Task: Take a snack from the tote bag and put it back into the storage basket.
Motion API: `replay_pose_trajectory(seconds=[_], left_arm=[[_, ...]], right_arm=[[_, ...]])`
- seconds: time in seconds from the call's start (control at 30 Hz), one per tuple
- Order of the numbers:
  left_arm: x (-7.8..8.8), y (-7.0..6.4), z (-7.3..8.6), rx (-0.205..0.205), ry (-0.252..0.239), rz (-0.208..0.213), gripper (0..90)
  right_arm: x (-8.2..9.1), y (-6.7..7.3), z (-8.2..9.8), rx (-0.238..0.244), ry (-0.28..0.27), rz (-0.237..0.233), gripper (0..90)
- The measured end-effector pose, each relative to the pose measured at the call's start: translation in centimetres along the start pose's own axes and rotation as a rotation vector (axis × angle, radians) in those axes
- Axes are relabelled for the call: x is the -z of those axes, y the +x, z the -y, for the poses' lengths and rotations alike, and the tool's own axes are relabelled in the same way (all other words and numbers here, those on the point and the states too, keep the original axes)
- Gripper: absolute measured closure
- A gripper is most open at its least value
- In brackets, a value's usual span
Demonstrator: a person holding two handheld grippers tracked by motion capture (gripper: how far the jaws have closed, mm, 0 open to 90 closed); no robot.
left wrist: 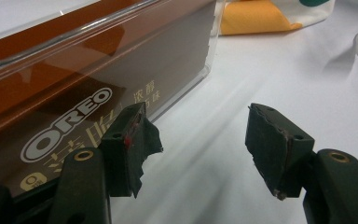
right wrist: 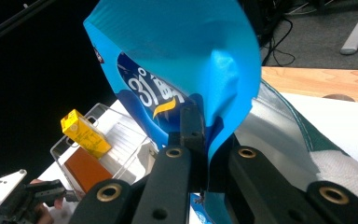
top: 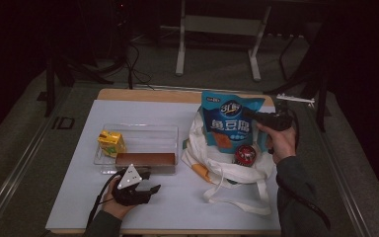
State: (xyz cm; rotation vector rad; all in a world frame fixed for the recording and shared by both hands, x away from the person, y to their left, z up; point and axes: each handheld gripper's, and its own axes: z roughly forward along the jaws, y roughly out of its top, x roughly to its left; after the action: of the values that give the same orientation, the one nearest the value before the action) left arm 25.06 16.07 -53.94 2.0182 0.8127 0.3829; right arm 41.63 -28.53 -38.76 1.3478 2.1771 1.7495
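Note:
A blue snack bag (top: 229,121) stands upright out of a white tote bag (top: 227,170) at the table's right. My right gripper (top: 256,118) is shut on the bag's right edge; the right gripper view shows the blue foil (right wrist: 186,51) pinched between the jaws of that gripper (right wrist: 205,135). A clear plastic tray (top: 138,127) holds a yellow drink carton (top: 111,143) and a brown Oreo box (top: 145,159). My left gripper (top: 150,180) rests on the mat just in front of the tray. Its jaws stand open and empty (left wrist: 205,140) beside the Oreo box (left wrist: 74,93).
A round red-topped item (top: 244,155) lies in the tote bag's mouth, and the bag's straps (top: 237,197) trail toward the front edge. A white mat (top: 177,207) covers the table. Dark stands and cables are on the floor beyond the table.

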Motion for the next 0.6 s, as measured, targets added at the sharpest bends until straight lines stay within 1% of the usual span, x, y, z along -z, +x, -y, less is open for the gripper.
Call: replay_pose_trajectory(seconds=[0.1,0.33,0.6], left_arm=[[0.0,0.0,0.0,0.003,-0.001,0.001,39.4],[0.0,0.1,0.0,0.006,-0.003,0.003,39.4],[0.0,0.1,0.0,0.004,-0.002,0.004,39.3]], right_arm=[[0.1,0.0,-0.2,-0.002,-0.002,-0.001,89.5],[0.5,0.7,-0.9,-0.001,-0.015,-0.006,89.5],[0.8,1.7,-1.9,0.003,-0.035,-0.029,89.5]])
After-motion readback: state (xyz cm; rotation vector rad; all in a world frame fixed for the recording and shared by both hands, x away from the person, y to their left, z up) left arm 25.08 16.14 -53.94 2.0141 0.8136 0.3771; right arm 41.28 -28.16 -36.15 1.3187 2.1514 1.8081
